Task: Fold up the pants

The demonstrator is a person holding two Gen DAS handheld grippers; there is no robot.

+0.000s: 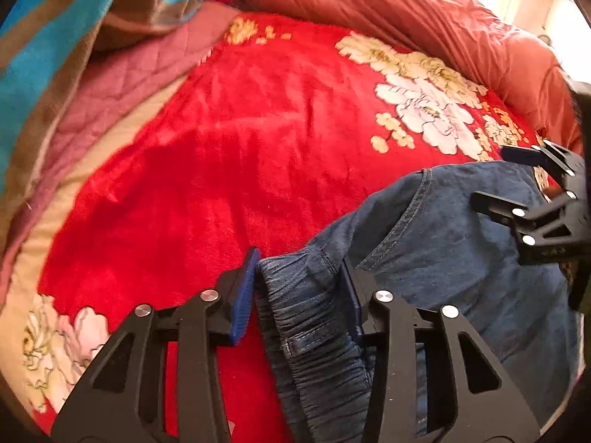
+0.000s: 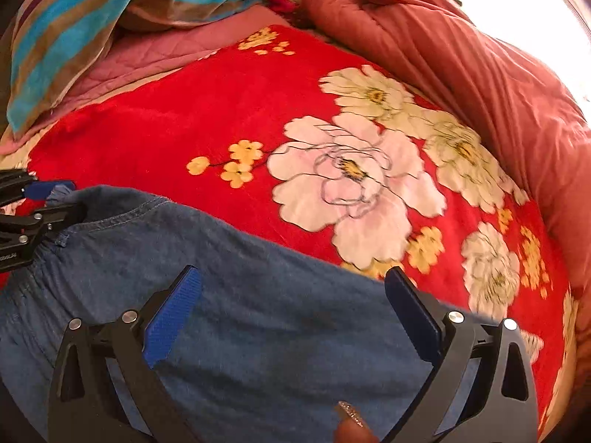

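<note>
Blue denim pants (image 1: pixel 436 258) lie on a red floral blanket (image 1: pixel 229 155). In the left wrist view my left gripper (image 1: pixel 299 288) is open, its jaws on either side of the gathered elastic waistband (image 1: pixel 306 317). My right gripper (image 1: pixel 498 181) shows at the right edge, open over the far side of the pants. In the right wrist view my right gripper (image 2: pixel 291 302) is open just above the flat denim (image 2: pixel 258 313). The left gripper (image 2: pixel 55 199) shows at the left edge at the waistband (image 2: pixel 33 269); its jaws stand apart.
A rust-red quilted duvet (image 1: pixel 424 11) is bunched along the far and right side. A blue and brown striped towel (image 1: pixel 62 18) and a pink quilted cover (image 1: pixel 122 85) lie at the far left. A fingertip (image 2: pixel 351 432) shows at the bottom of the right wrist view.
</note>
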